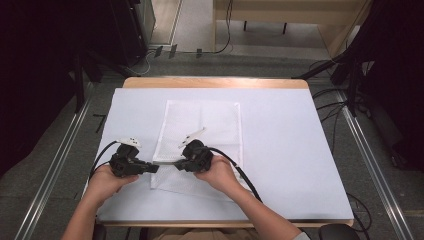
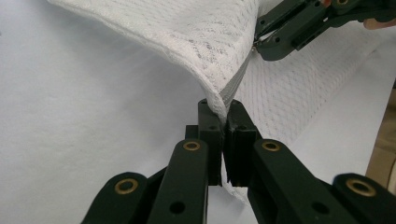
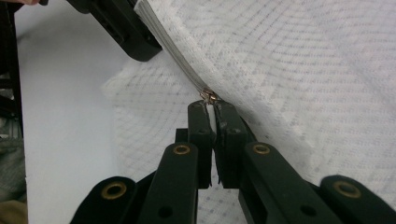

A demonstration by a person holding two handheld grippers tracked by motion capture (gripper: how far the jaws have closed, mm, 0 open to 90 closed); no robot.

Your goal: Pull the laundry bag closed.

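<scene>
The white mesh zippered bag (image 1: pixel 202 135) lay flat mid-table on the white table cover (image 1: pixel 290 150). From above, the left gripper (image 1: pixel 150 168) and right gripper (image 1: pixel 177 165) just met at its near-left edge. Close up, left was clenched on the bag's zipper edge (image 2: pixel 231 88); right pinched the small metal zipper pull (image 3: pixel 210 96).

Both forearms reached in from the near table edge, the left hand (image 1: pixel 102 181) and right hand (image 1: pixel 218 173) aiming the left gripper (image 1: pixel 154 168) and right gripper (image 1: pixel 178 165) at each other, nearly tip to tip, each with jaws pinched closed on white mesh fabric (image 2: pixel 205 37).
</scene>
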